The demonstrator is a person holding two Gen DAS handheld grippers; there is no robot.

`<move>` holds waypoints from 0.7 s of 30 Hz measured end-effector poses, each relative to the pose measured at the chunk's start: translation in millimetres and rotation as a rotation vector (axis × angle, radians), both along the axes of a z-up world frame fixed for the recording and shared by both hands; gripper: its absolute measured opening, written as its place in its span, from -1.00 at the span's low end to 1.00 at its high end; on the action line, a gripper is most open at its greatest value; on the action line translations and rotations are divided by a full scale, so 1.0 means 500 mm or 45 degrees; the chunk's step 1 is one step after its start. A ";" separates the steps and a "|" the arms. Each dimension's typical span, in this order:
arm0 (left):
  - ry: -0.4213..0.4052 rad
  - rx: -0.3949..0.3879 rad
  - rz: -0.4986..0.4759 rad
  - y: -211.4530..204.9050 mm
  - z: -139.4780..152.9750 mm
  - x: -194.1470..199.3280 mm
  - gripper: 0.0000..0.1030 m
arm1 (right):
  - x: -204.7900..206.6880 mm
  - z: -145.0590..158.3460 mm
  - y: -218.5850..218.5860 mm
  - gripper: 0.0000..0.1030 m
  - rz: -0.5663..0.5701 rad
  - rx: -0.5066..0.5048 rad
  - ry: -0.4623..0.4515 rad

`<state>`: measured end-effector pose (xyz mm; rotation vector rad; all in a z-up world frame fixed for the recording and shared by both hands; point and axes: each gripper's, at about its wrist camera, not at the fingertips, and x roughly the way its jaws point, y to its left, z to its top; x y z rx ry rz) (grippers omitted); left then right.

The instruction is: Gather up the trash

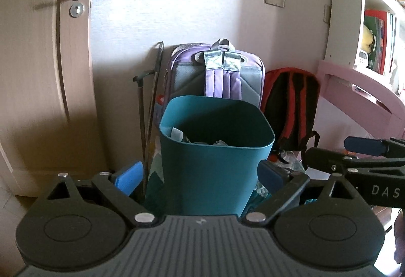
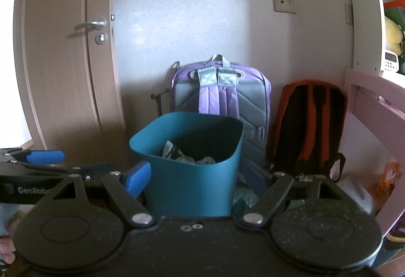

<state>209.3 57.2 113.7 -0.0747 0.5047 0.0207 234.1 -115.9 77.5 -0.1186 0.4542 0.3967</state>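
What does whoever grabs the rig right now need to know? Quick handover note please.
Left hand-held gripper: open, nothing held.
Right hand-held gripper: open, nothing held.
Both face the teal bin, which stands on the floor in front of a purple backpack, with a red-and-black backpack to its right.
Done: some crumpled trash already lies in the bin.
Left: possibly loose scraps on the floor right of the bin; too unclear to identify. Check before picking.

Upright teal bin (image 1: 215,158) (open-topped) holds crumpled trash (image 1: 202,140).
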 end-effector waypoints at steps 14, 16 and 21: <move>0.033 0.055 0.005 -0.019 0.072 0.009 0.90 | -0.005 0.068 0.008 0.57 -0.023 -0.107 -0.026; 0.041 0.030 0.007 -0.017 0.080 0.014 0.90 | -0.004 0.078 0.008 0.57 -0.023 -0.108 -0.028; 0.037 0.020 0.024 -0.020 0.094 0.016 0.90 | -0.001 0.094 0.008 0.57 -0.025 -0.108 -0.022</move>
